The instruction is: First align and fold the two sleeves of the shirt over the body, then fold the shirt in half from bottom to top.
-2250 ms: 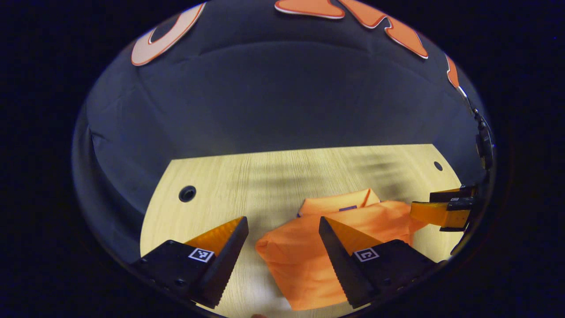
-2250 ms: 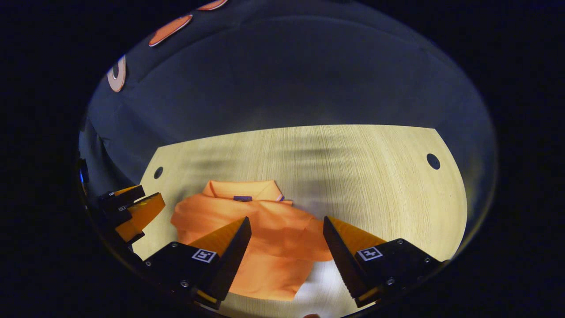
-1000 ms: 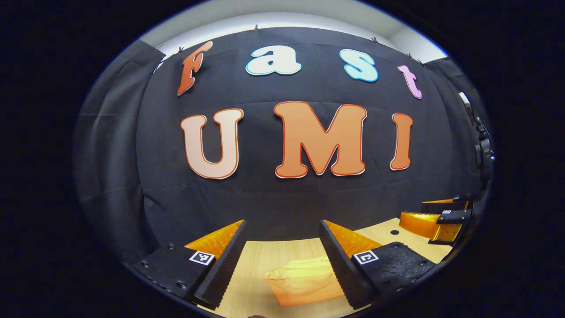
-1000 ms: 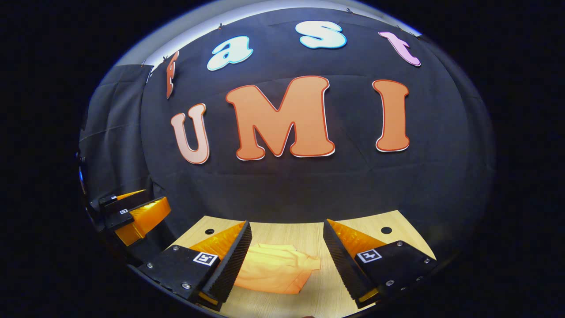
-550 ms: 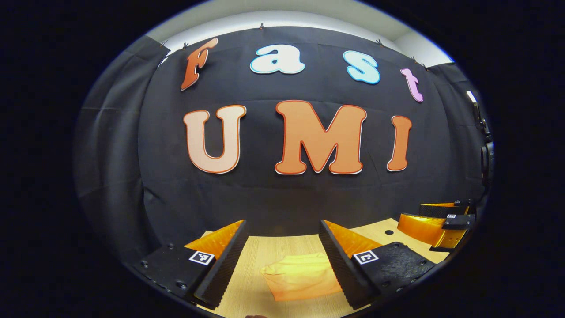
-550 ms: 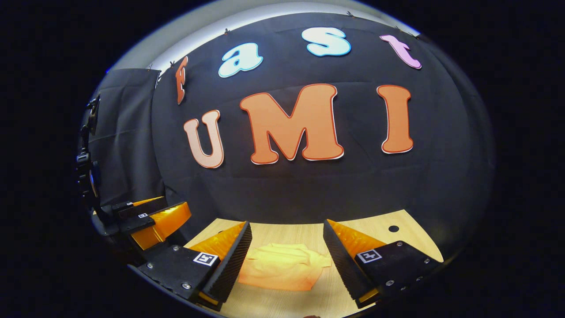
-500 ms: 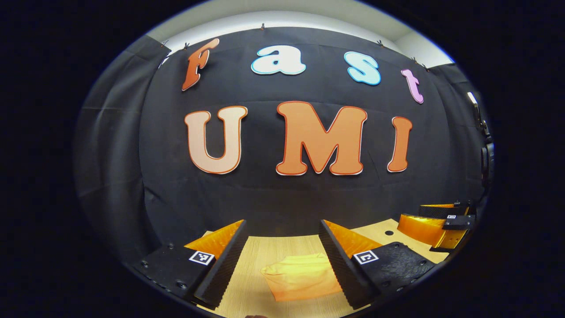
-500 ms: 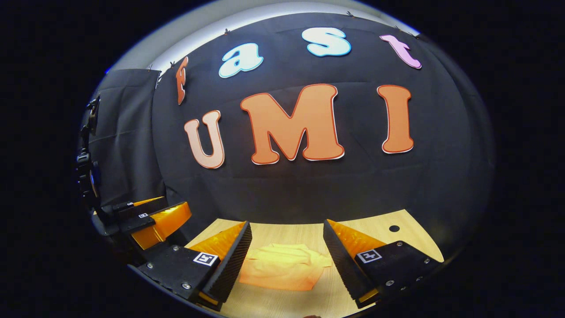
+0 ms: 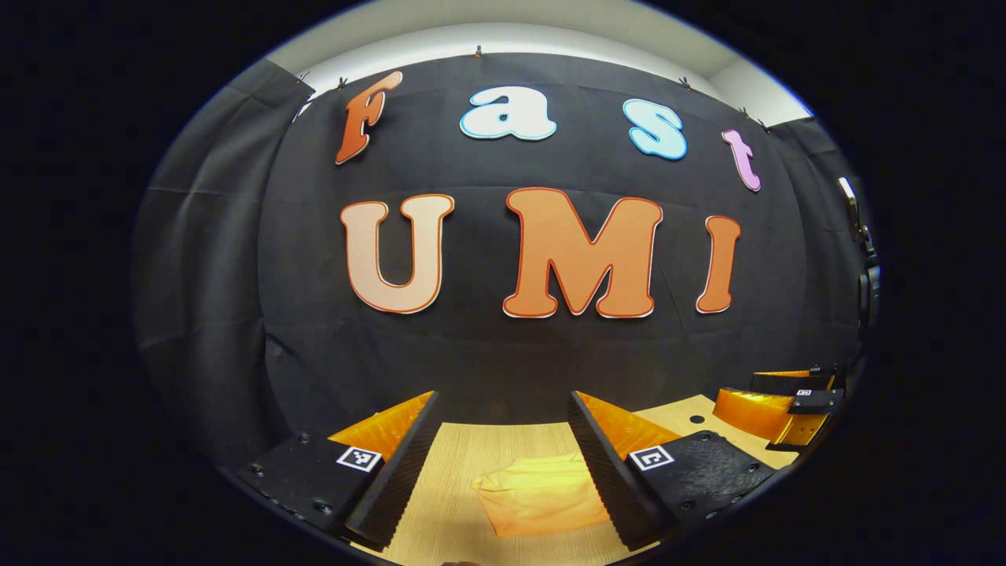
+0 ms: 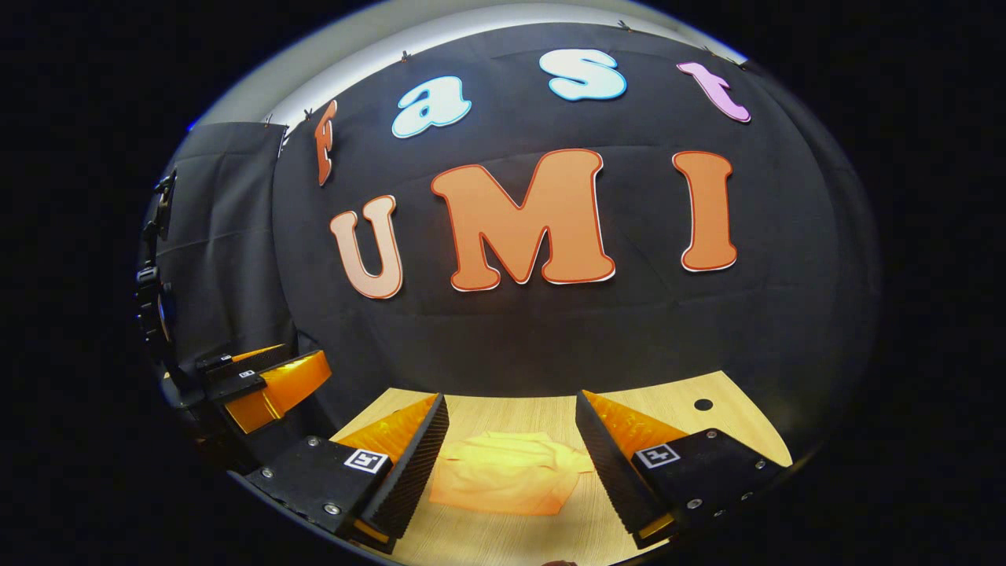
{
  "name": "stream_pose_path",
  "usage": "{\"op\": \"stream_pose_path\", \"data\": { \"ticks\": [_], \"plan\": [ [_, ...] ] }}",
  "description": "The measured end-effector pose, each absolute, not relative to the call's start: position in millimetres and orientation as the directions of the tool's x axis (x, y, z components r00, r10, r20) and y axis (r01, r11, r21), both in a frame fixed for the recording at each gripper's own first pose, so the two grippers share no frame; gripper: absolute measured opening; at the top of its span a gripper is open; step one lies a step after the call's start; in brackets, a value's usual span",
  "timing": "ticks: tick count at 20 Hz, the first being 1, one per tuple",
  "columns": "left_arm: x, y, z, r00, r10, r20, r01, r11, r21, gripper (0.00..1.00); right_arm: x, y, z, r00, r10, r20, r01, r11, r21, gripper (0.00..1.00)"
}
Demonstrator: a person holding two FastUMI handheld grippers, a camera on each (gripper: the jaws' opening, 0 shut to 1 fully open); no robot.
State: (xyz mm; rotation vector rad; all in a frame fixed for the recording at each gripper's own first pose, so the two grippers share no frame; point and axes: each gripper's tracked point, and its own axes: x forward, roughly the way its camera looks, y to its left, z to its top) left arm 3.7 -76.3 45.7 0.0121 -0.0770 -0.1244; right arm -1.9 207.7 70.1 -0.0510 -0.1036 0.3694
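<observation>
Left gripper (image 9: 499, 460): fingers spread wide apart, nothing between them, raised above the bench (image 9: 452, 511) and pointing toward the black cloth wall (image 9: 487, 346) behind it. Right gripper (image 10: 507, 460): likewise released, fingers apart and empty, held up off the bench.

Shirt (image 9: 542, 495): orange, lying on the light wood bench as a compact folded bundle. Neither gripper touches it. In the left gripper view it lies between the two fingers, closer to the right-hand finger, whose inner edge covers part of it. In the right gripper view the shirt (image 10: 503, 472) lies between the fingers, a little toward the left-hand one; the surface shows soft creases, and a flap juts out at its right side. How many layers the fold has cannot be told.

The shirt lies well short of the bench's far edge, with bare wood beyond it. A round hole (image 10: 703, 405) sits near the bench's far right corner.

The right gripper (image 9: 774, 409) appears at the right rim of the left gripper view, above the bench's right side. The left gripper (image 10: 259, 389) appears at the left rim of the right gripper view, beyond the bench's left edge.
</observation>
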Motion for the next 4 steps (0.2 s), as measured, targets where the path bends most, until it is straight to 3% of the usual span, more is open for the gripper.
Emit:
{"op": "stream_pose_path", "data": {
  "ticks": [4],
  "plan": [
    [2.2, -68.9, 47.7, 0.991, -0.11, 0.08, 0.108, 0.994, 0.033, 0.98, 2.8, 208.4, 70.6, 0.928, 0.36, 0.094, -0.356, 0.933, -0.057, 0.98]
  ]
}}
